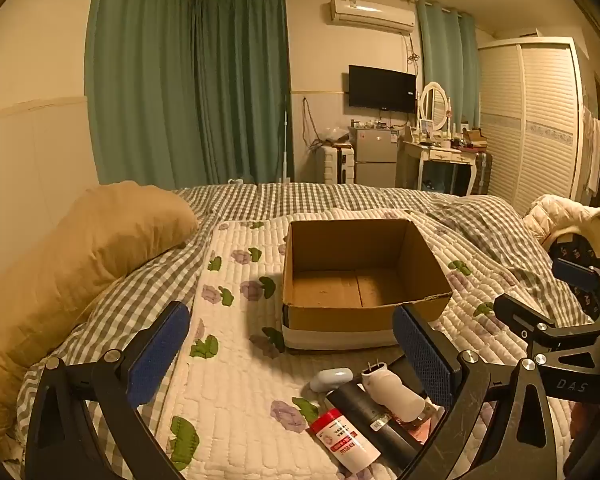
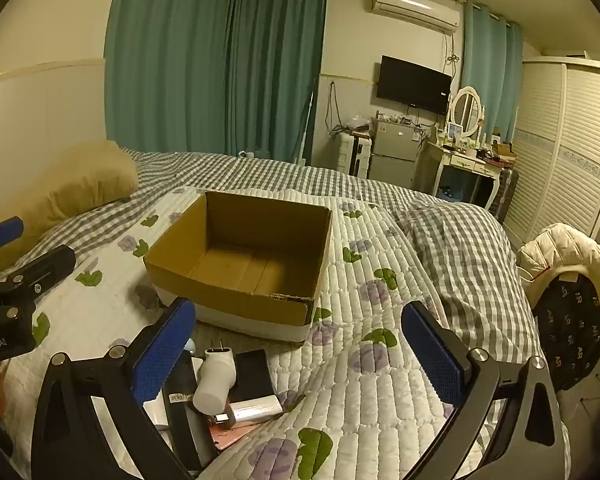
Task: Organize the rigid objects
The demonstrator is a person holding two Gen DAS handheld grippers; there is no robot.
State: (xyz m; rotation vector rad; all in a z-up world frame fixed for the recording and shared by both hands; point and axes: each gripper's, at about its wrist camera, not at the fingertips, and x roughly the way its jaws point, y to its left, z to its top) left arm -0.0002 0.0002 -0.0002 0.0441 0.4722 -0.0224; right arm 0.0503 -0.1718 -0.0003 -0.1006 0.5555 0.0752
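A dim, warm yellow cast is thrown from overhead; straight lines are bent and corners blackened by fisheye distortion

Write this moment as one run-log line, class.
left gripper: jaws open, empty | right gripper: jaws open, empty | open brown cardboard box: empty | white plug-in charger: on quilt, ungrasped

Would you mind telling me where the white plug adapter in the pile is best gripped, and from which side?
Grip the white plug adapter across its rounded middle, coming down from above with the left gripper, whose jaws stand open. It lies on top of the black cylinder, prongs towards the cardboard box, so its flanks look free; the prongs seem too thin to hold.
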